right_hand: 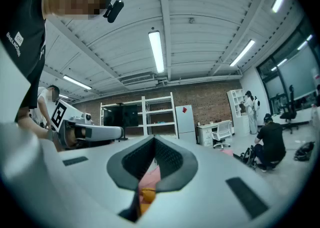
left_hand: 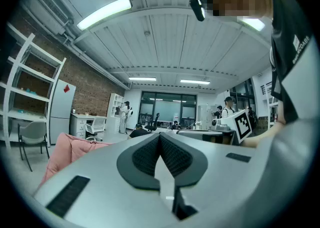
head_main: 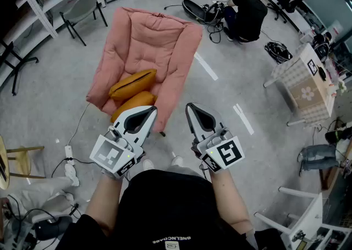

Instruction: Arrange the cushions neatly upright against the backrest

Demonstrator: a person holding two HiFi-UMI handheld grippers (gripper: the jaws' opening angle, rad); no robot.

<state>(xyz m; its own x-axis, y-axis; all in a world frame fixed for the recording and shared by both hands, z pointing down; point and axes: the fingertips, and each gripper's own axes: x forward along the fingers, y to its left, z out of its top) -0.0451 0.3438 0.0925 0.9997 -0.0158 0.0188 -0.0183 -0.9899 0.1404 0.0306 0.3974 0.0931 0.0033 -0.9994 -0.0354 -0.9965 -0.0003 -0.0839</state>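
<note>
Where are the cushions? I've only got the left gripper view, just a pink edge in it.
Observer: In the head view, the far orange cushion and the near orange cushion lie on the near end of the pink lounge chair, neither upright against its backrest.
Operator: Right hand-held gripper carrying anything?
Observer: No. The right hand-held gripper is shut and empty.
Operator: Floor hazards?
Observer: A white power strip lies on the floor left of the chair.
</note>
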